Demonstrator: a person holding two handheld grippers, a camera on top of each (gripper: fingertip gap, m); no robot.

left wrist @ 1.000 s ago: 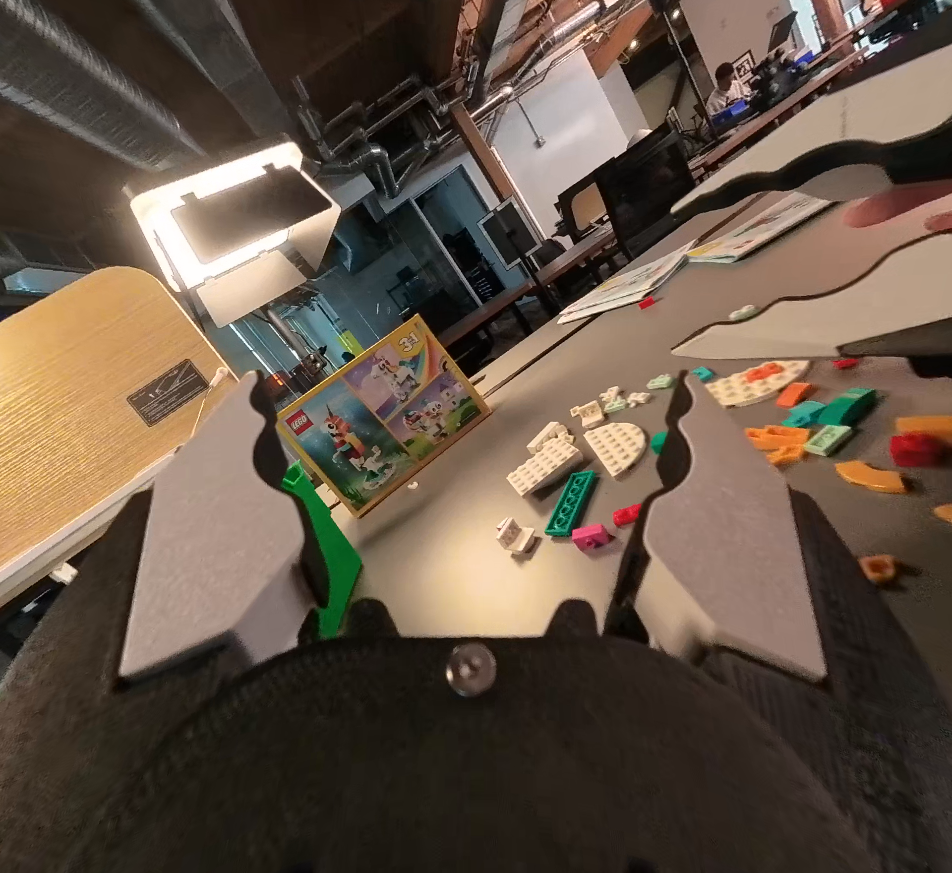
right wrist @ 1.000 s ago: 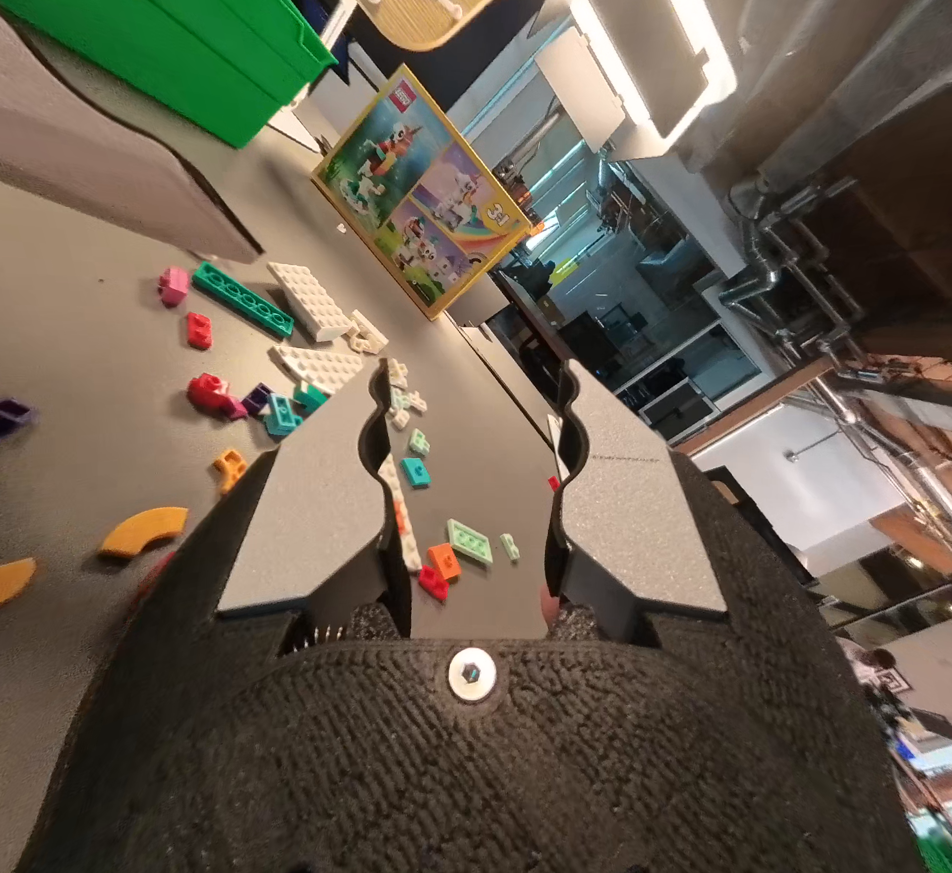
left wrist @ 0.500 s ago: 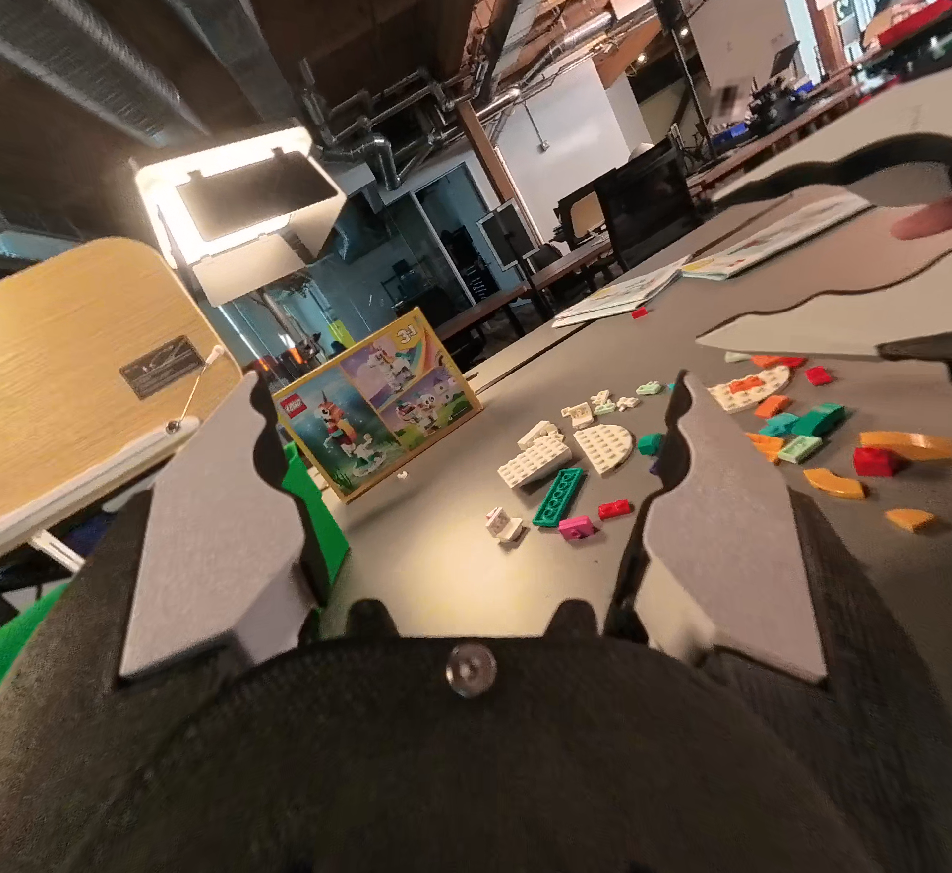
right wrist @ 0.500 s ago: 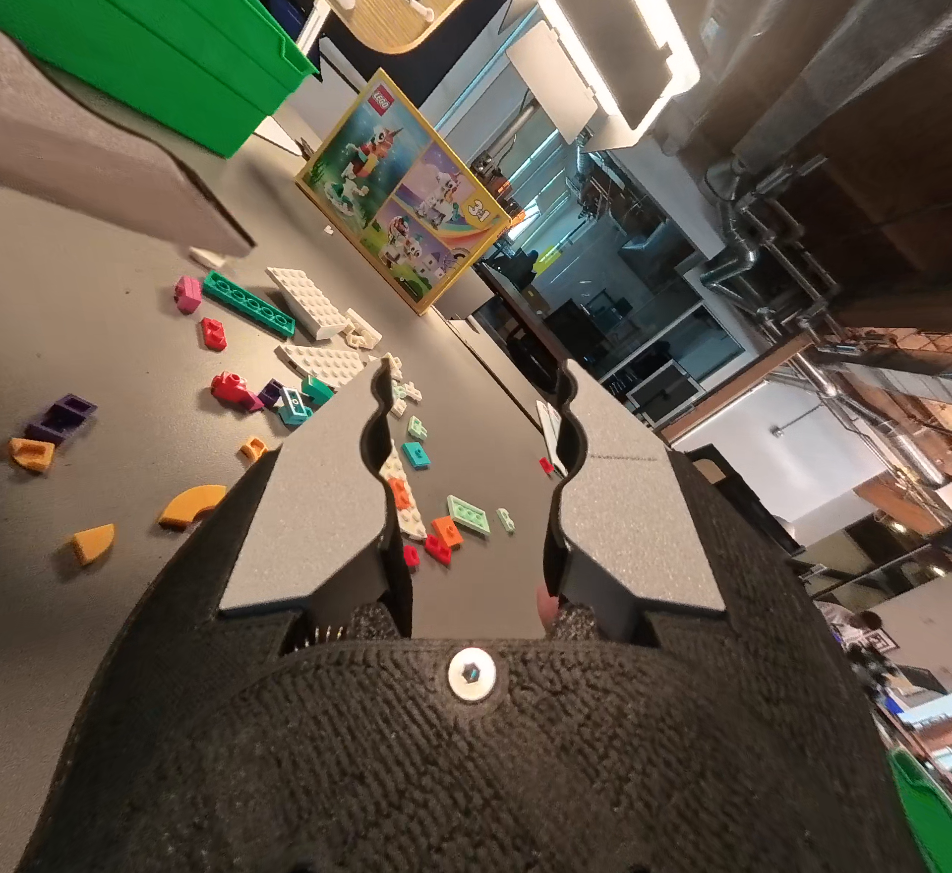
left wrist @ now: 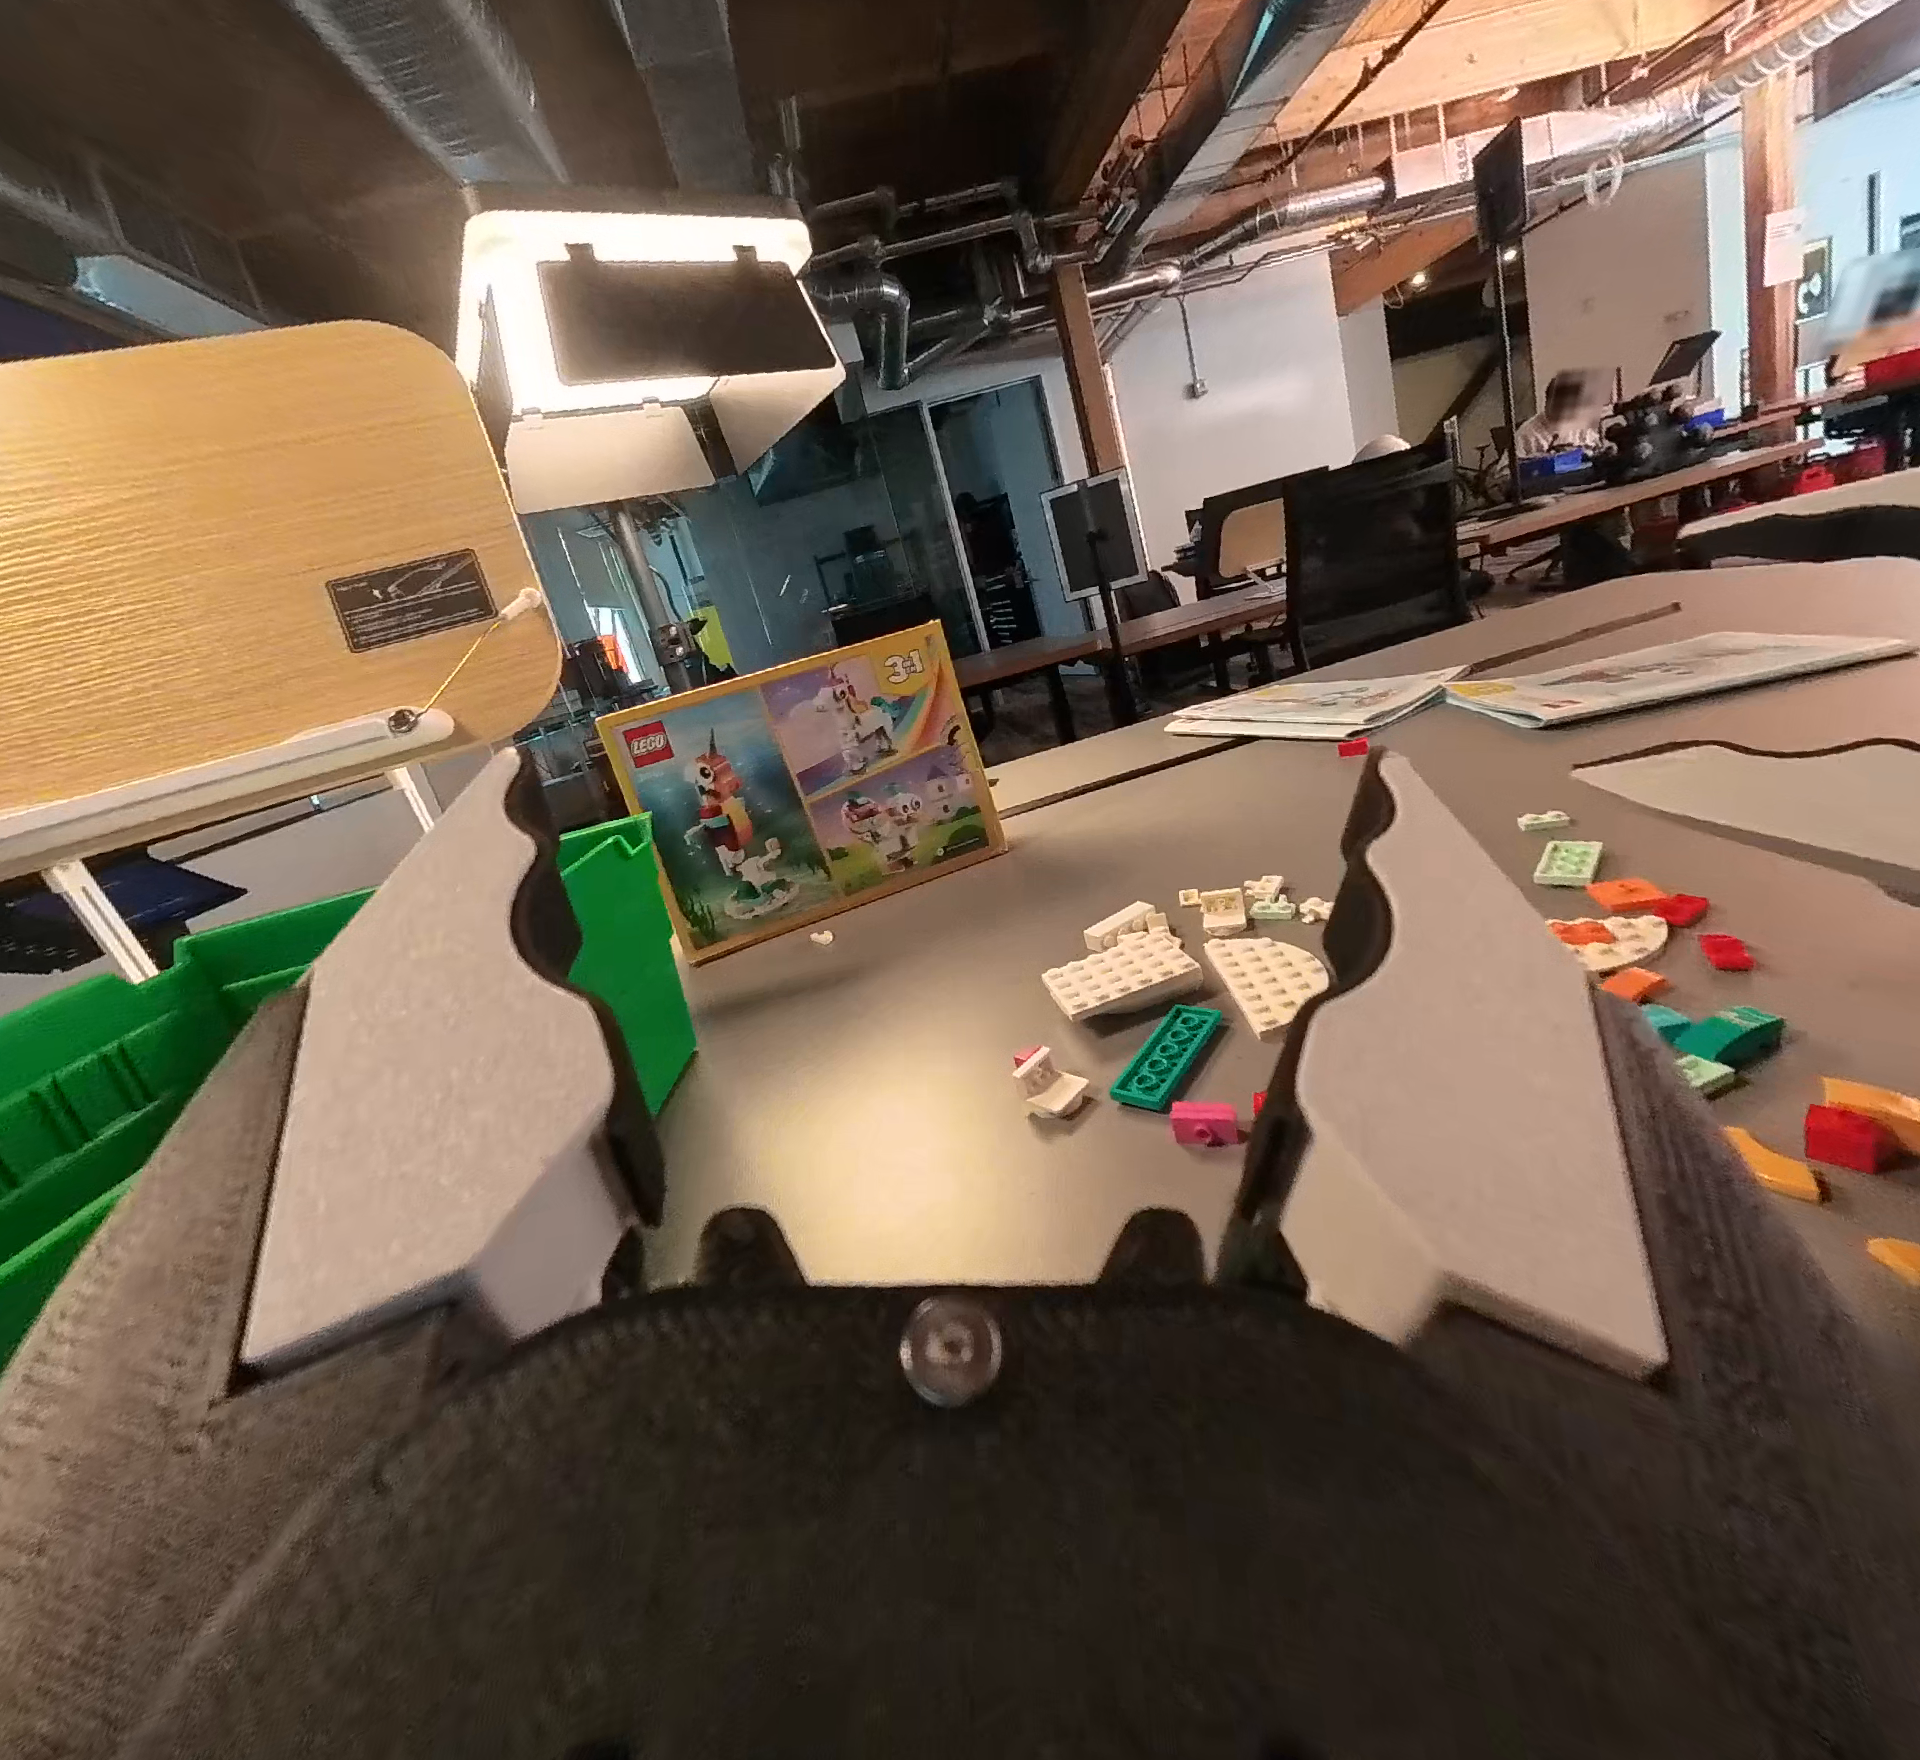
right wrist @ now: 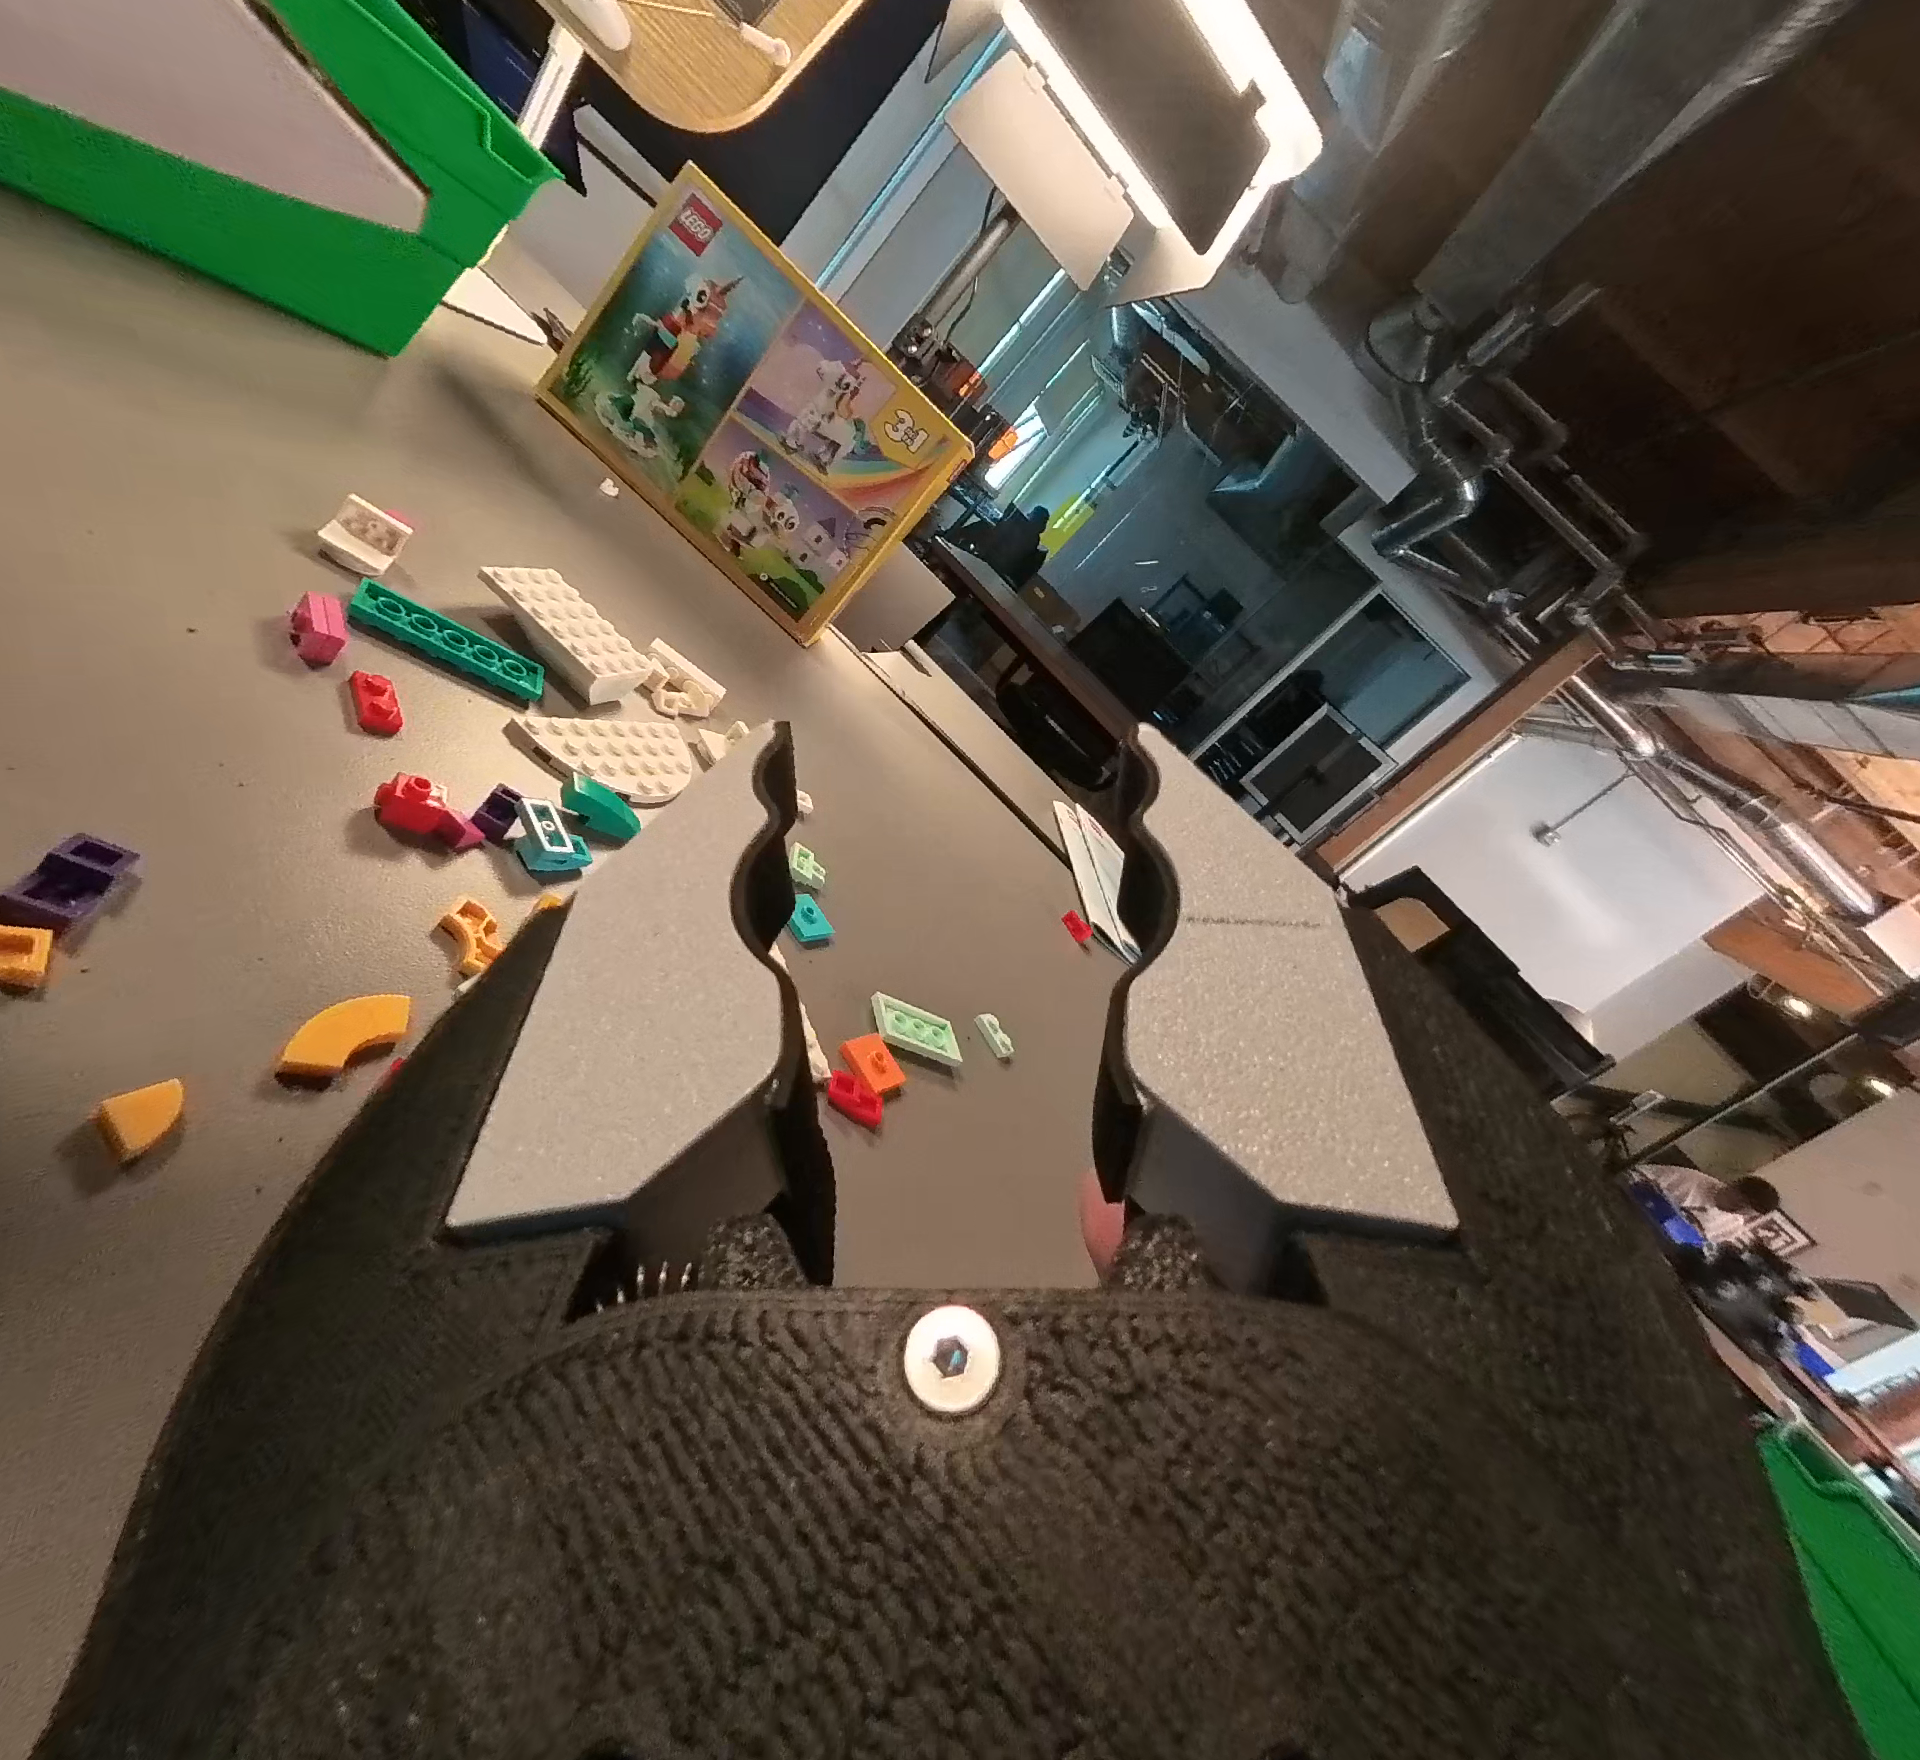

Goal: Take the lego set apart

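Loose lego pieces lie spread on the grey table [left wrist: 894,1035]: white plates [left wrist: 1122,972], a teal long plate [left wrist: 1166,1054], a pink brick [left wrist: 1203,1122], red and orange bits [left wrist: 1849,1134]. The same pieces show in the right wrist view: white plates [right wrist: 566,630], teal plate [right wrist: 447,640], purple piece [right wrist: 68,879], orange curves [right wrist: 343,1035]. My left gripper [left wrist: 945,775] is open and empty, held above the table. My right gripper [right wrist: 956,744] is open and empty, tilted above the pieces. The right gripper's finger [left wrist: 1766,817] shows at the right of the left wrist view.
The lego box [left wrist: 800,785] stands upright at the back of the table. A green bin [left wrist: 104,1066] sits at the left; it also shows in the right wrist view [right wrist: 260,214]. Instruction booklets [left wrist: 1507,697] lie at the far right. A lamp panel [left wrist: 644,360] hangs above. The pink brick [left wrist: 1203,1122] is about 11 centimetres from my left fingertips. Seen from the right wrist view [right wrist: 319,620] as well.
Both grippers have drawn back and swung; the left view has levelled and turned left, so the green bin fills more of it. Both stay open and empty. The pieces have not moved.
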